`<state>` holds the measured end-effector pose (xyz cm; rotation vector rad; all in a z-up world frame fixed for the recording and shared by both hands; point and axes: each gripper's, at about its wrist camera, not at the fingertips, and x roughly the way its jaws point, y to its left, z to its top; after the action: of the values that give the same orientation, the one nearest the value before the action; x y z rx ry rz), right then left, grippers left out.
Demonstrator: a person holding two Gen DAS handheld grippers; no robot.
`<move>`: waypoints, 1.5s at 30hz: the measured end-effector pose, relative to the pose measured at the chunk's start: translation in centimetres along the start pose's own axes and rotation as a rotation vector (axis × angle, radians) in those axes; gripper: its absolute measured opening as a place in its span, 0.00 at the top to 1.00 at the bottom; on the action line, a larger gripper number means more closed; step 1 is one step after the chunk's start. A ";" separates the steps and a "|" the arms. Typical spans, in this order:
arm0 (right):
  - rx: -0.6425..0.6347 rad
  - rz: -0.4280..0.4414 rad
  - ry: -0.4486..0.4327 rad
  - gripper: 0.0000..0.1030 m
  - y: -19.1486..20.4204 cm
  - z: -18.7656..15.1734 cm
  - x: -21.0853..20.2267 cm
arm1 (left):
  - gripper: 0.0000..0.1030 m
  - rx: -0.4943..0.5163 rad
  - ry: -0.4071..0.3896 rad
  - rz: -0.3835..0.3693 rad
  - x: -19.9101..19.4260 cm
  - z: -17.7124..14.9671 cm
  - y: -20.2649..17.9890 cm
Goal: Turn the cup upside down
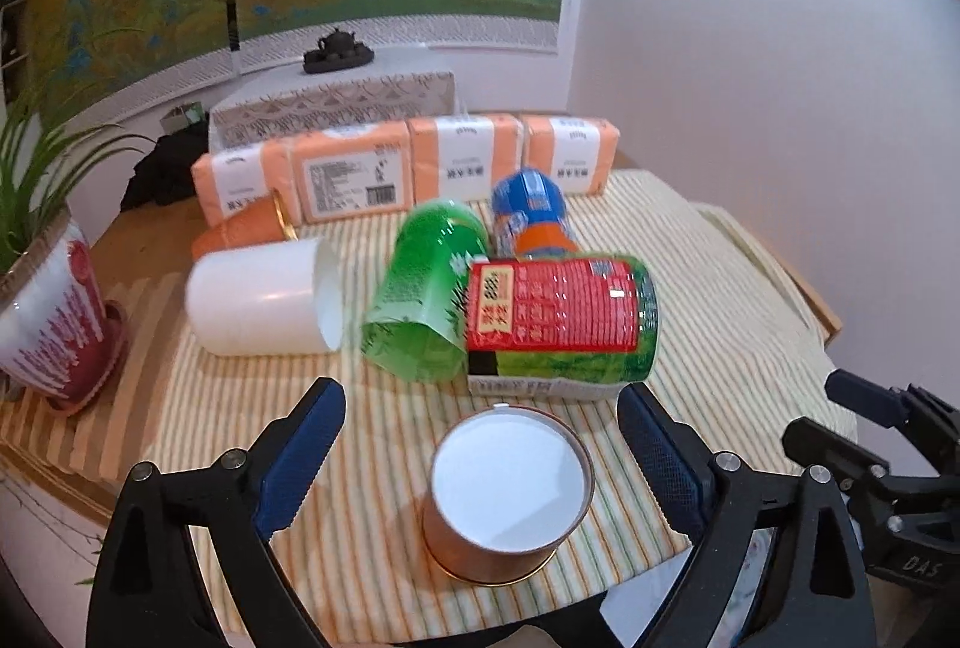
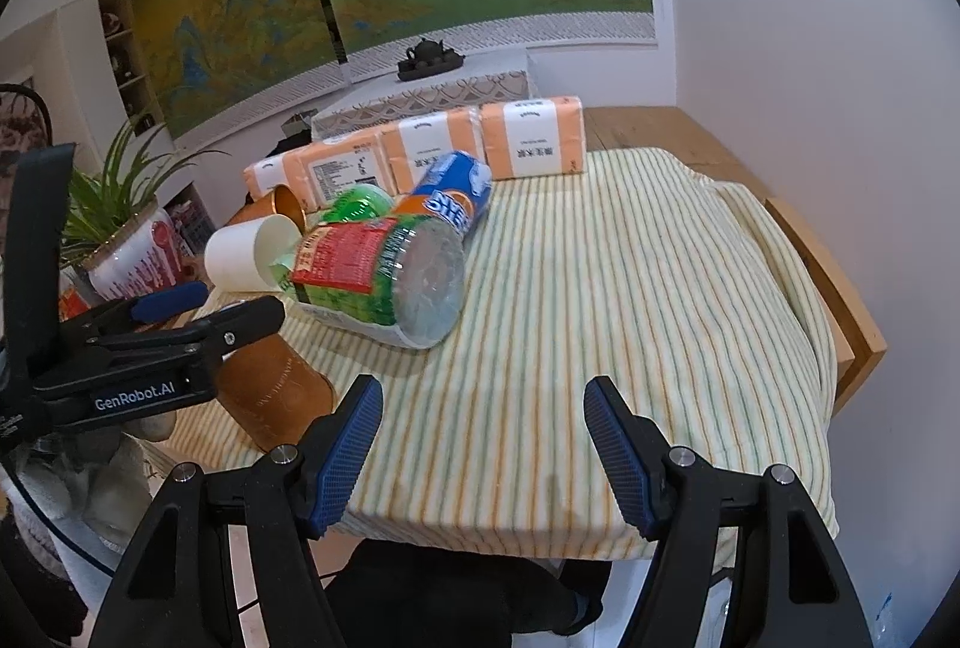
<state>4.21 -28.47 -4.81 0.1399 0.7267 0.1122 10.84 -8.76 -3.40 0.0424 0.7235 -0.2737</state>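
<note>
A copper-brown cup (image 1: 507,492) with a white inside stands upright, mouth up, on the striped cloth (image 1: 720,324) near the table's front edge. My left gripper (image 1: 480,444) is open, with its fingers on either side of the cup and not touching it. In the right wrist view the same cup (image 2: 276,396) stands at the left, partly hidden behind the left gripper (image 2: 198,300). My right gripper (image 2: 483,438) is open and empty over the cloth's front edge, to the right of the cup.
A white cup (image 1: 264,297) and an orange cup (image 1: 246,228) lie on their sides at the left. Green (image 1: 426,288), red-labelled (image 1: 558,324) and blue-orange (image 1: 531,216) bottles lie mid-table. Orange tissue packs (image 1: 354,174) line the back. A potted plant (image 1: 48,306) stands at the left.
</note>
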 end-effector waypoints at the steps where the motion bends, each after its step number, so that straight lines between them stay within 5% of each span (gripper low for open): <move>1: -0.006 -0.002 -0.005 0.36 0.3 0.1 -0.1 | 0.09 -0.005 -0.011 0.004 -0.4 0.0 0.2; 20: -0.111 -0.039 -0.180 0.17 6.9 0.3 -2.1 | 0.05 -0.073 -0.210 0.159 -10.0 -3.8 4.4; 28: -0.126 -0.082 -0.231 0.13 8.6 -1.0 -3.1 | 0.02 -0.115 -0.239 0.235 -12.3 -5.9 5.3; 45: -0.098 -0.117 -0.264 0.13 8.7 -1.9 -4.5 | 0.01 -0.126 -0.249 0.255 -13.7 -6.8 5.5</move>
<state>-0.84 -20.41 -1.88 0.0174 0.4640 0.0170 -1.91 0.57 0.20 -0.0194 0.4798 0.0118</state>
